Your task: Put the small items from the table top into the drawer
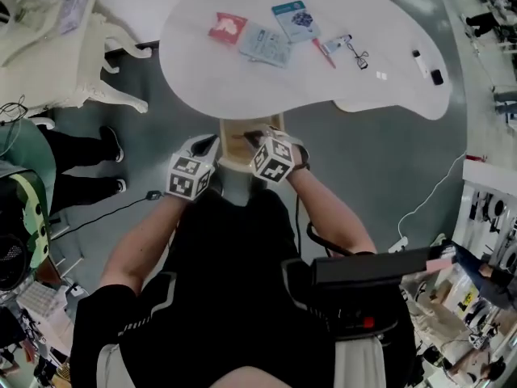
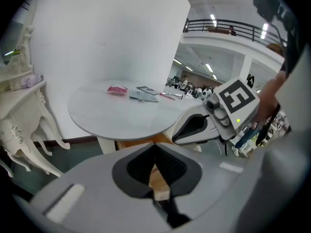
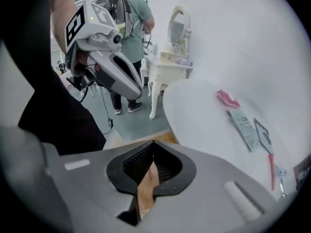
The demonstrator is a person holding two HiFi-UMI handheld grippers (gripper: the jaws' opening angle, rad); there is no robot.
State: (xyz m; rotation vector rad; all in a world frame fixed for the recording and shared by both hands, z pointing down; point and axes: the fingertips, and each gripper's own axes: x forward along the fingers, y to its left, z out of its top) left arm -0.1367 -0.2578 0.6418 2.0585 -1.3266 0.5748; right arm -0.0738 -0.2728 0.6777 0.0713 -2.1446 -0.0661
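Observation:
Several small items lie on the round white table [image 1: 242,87]: a red packet [image 1: 228,27], a pale blue packet [image 1: 265,44], a blue card pack [image 1: 295,19], a red pen [image 1: 324,52], an eyelash curler [image 1: 358,55] and a black-and-white piece [image 1: 426,65]. Below the table's near edge a wooden drawer [image 1: 235,145] stands out. My left gripper [image 1: 208,144] is at the drawer's left side and my right gripper [image 1: 252,138] over its middle. Both are shut, tips touching, and I see nothing between them. The red packet [image 2: 117,89] and the red packet [image 3: 226,99] show far ahead in both gripper views.
A white vanity table [image 1: 73,55] stands to the left, with a person's legs [image 1: 81,168] and a floor cable [image 1: 97,212] near it. A second table lobe [image 1: 404,95] reaches right. Shelves with goods [image 1: 485,217] line the right edge.

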